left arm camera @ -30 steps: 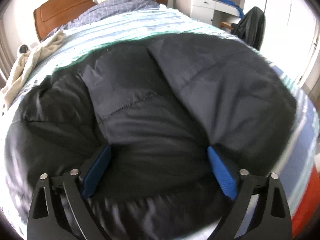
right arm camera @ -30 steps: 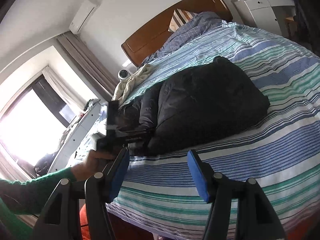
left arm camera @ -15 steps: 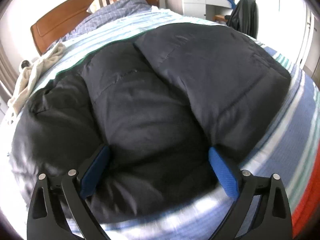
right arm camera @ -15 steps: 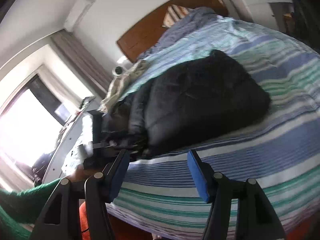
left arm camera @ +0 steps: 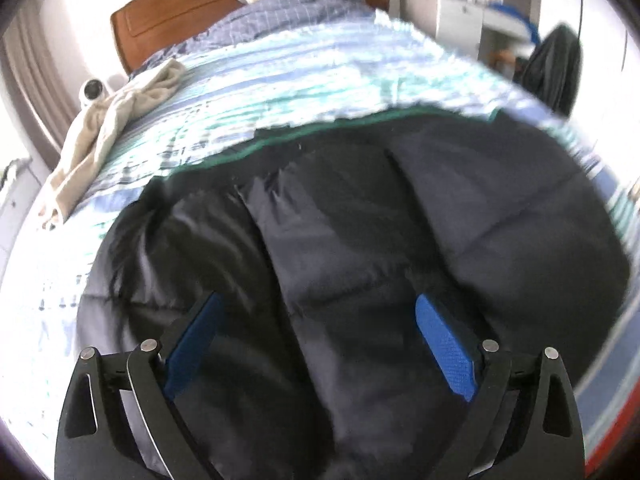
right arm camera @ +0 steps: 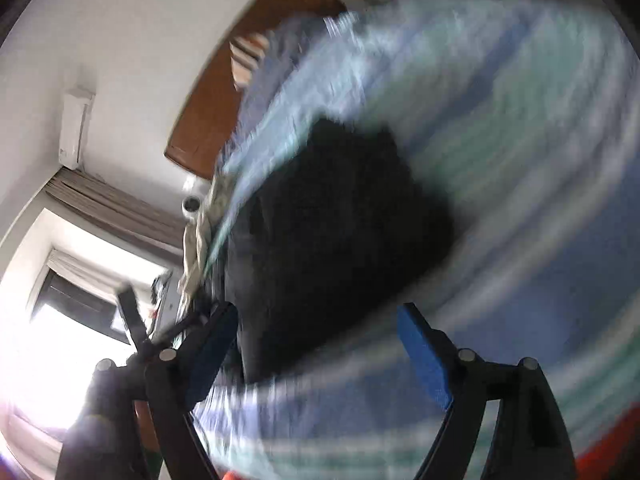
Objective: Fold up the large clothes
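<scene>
Jacket (left arm camera: 360,248), dark and folded, lay on the striped bed (left arm camera: 280,92), its long axis across the bed. Left gripper (left arm camera: 320,344) hung spread above it, pinching nothing. Right gripper (right arm camera: 316,344) had just been opening, nothing between its jaws.

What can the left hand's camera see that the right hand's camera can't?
Only the left wrist view shows the dark garment on a chair and the white cabinets. Only the right wrist view shows the bright window, the curtain and the wall air conditioner. Both show the black padded jacket on the striped bedspread, the wooden headboard, the cream cloth, and their own open blue-padded gripper: left gripper, right gripper.
</scene>
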Available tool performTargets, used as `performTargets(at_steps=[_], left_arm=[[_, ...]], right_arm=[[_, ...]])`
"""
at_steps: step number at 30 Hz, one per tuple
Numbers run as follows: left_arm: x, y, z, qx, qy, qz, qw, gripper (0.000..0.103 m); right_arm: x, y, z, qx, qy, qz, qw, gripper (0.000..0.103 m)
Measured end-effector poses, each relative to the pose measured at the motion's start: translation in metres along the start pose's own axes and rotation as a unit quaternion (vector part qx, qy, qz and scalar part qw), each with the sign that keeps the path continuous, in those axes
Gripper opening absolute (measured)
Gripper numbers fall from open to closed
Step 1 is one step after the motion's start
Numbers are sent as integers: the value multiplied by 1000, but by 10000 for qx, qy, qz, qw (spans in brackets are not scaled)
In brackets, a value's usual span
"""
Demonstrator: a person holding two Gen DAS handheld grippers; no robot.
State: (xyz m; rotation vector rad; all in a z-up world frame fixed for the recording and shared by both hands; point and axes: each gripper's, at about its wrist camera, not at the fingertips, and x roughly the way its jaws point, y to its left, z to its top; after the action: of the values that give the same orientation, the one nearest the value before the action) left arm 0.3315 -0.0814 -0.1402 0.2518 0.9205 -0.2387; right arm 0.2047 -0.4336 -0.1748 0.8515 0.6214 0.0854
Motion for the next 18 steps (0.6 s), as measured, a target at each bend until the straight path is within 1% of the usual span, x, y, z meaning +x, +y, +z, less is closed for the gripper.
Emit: performTargets(at_steps=[1, 2, 3, 5, 6, 7, 8, 9, 10, 12, 14, 15, 16, 17, 18], left_arm=[[5, -1, -2, -9, 65, -37, 10000, 98], [11, 0, -6, -54, 136, -88, 9999, 99], [17, 2, -7, -121, 158, -139, 9997, 100], [21, 6, -10, -221, 127, -210, 9995, 100], [23, 7, -12, -240, 114, -223, 9994, 100], [23, 6, -14, -219, 91, -214, 9995, 100], [24, 5, -15, -191, 77, -204, 9996, 100], [25, 5, -16, -185, 77, -207, 9996, 100], [26, 5, -16, -192, 81, -216, 9995, 100], [27, 6, -16, -205, 94, -235, 9995, 101], [29, 7, -16, -205, 93, -245, 9994, 101], [30, 7, -17, -194, 73, -250, 9995, 101], [29, 8, -17, -192, 57, -257, 9995, 101], [30, 8, -17, -195, 36, -270, 9994, 102], [30, 8, -17, -203, 28, -277, 9994, 102]], right_arm=[[-2, -2, 20, -23, -247, -64, 9997, 84], [2, -8, 39, -46, -336, -112, 9994, 85], [12, -15, 55, -63, -245, -117, 9996, 87], [50, -39, 78, 118, 493, -94, 9987, 87], [66, -48, 82, 279, 746, 25, 9968, 88], [83, -56, 85, 386, 939, 402, 9940, 88], [98, -60, 86, 391, 1039, 547, 9923, 88], [109, -62, 85, 339, 1112, 455, 9922, 88], [128, -68, 84, 375, 1290, 332, 9904, 88], [154, -73, 77, 481, 1658, 453, 9839, 88], [164, -67, 76, 244, 1744, 471, 9832, 87], [169, -67, 75, 229, 1825, 397, 9821, 85], [171, -68, 75, 211, 1887, 352, 9812, 80], [173, -66, 74, 186, 1975, 385, 9794, 57], [174, -63, 72, 177, 2041, 407, 9779, 40]])
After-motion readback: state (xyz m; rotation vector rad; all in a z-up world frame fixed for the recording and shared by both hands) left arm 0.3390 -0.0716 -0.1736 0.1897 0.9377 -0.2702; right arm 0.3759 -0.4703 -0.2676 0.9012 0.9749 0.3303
